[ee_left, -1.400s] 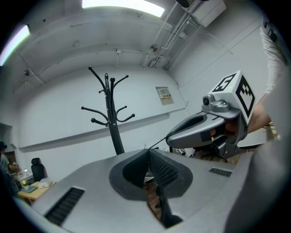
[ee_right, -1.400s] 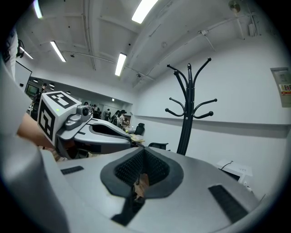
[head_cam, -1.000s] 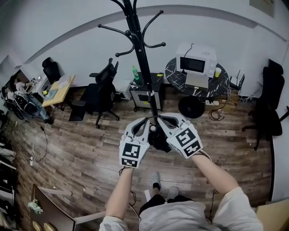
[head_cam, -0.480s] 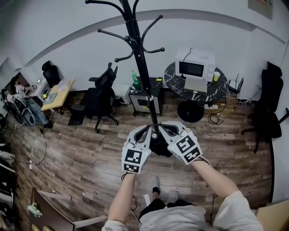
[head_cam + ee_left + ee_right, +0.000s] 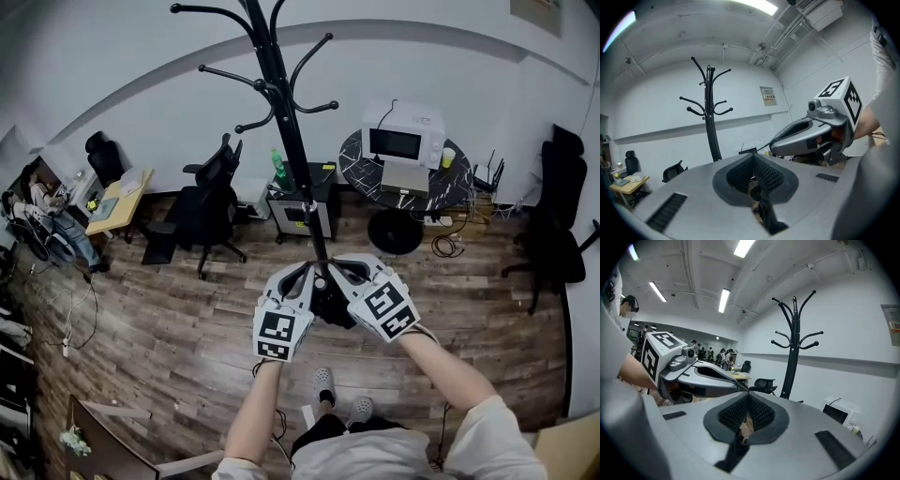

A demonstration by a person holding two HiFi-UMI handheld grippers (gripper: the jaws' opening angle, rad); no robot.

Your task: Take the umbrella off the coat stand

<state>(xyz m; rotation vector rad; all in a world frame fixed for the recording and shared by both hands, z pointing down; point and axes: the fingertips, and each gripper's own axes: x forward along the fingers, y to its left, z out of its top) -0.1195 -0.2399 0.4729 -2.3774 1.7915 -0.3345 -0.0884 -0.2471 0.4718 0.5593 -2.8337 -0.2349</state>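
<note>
The black coat stand (image 5: 289,141) rises from the wood floor straight ahead of me, and its curved hooks are bare. I see no umbrella in any view. My left gripper (image 5: 306,269) and right gripper (image 5: 332,265) are held side by side in front of the pole's lower part, tips almost touching each other. Both are shut with nothing between the pads. In the left gripper view the stand (image 5: 710,122) is beyond the shut left gripper (image 5: 752,158), with the right gripper (image 5: 811,136) beside it. The right gripper view shows the stand (image 5: 791,352) past the shut right gripper (image 5: 747,400).
A microwave (image 5: 405,131) sits on a round black table (image 5: 356,155) right of the stand. A small cabinet (image 5: 305,202) and a black office chair (image 5: 211,197) are behind it, a desk (image 5: 117,192) is at far left, another chair (image 5: 562,206) at far right.
Both grippers have kept their place in front of the pole. The head view has shifted a little, so more of the stand's upper hooks shows.
</note>
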